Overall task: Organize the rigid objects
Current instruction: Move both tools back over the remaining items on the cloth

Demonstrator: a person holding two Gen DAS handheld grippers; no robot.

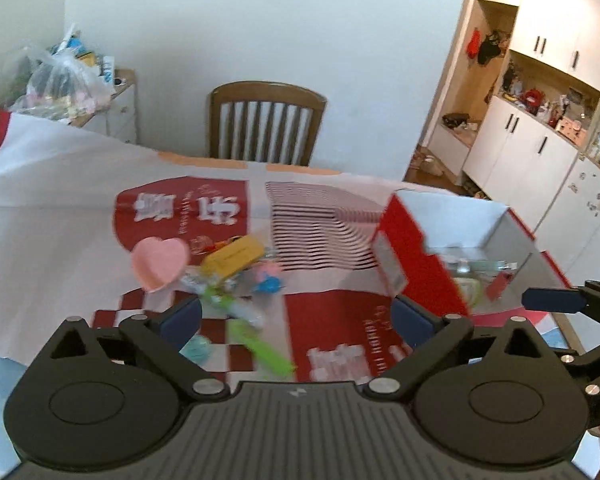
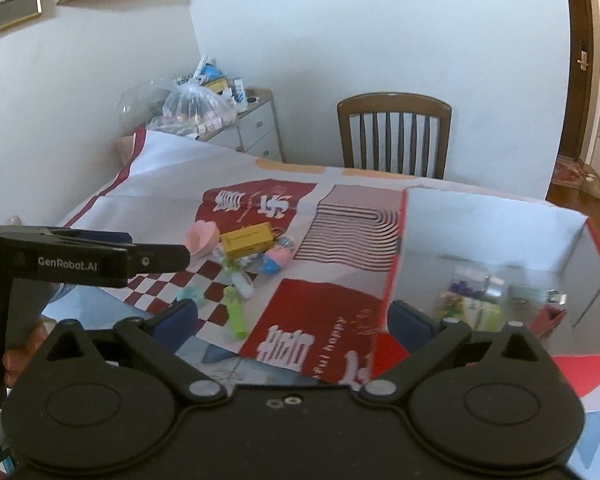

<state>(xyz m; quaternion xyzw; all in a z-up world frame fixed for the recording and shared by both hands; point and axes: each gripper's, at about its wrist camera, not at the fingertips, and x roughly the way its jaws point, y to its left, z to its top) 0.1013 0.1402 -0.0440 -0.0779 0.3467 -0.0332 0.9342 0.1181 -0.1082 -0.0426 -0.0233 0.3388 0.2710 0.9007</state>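
Note:
A pile of small items lies mid-table: a pink heart dish (image 1: 160, 262) (image 2: 201, 236), a yellow box (image 1: 234, 259) (image 2: 249, 239), a green stick-shaped toy (image 1: 260, 346) (image 2: 235, 314) and a teal piece (image 1: 196, 349) (image 2: 190, 294). A red-and-white box (image 1: 416, 256) (image 2: 496, 220) stands open at the right with several items inside. My left gripper (image 1: 296, 318) is open and empty above the near side of the pile; it also shows from the side in the right wrist view (image 2: 156, 258). My right gripper (image 2: 292, 322) is open and empty beside the box's left wall.
A red-and-white printed cloth (image 1: 60, 184) (image 2: 172, 176) covers the table. A wooden chair (image 1: 266, 120) (image 2: 394, 136) stands at the far side. A low cabinet with a plastic bag (image 1: 64, 76) (image 2: 198, 108) is far left. White cupboards (image 1: 540, 120) line the right.

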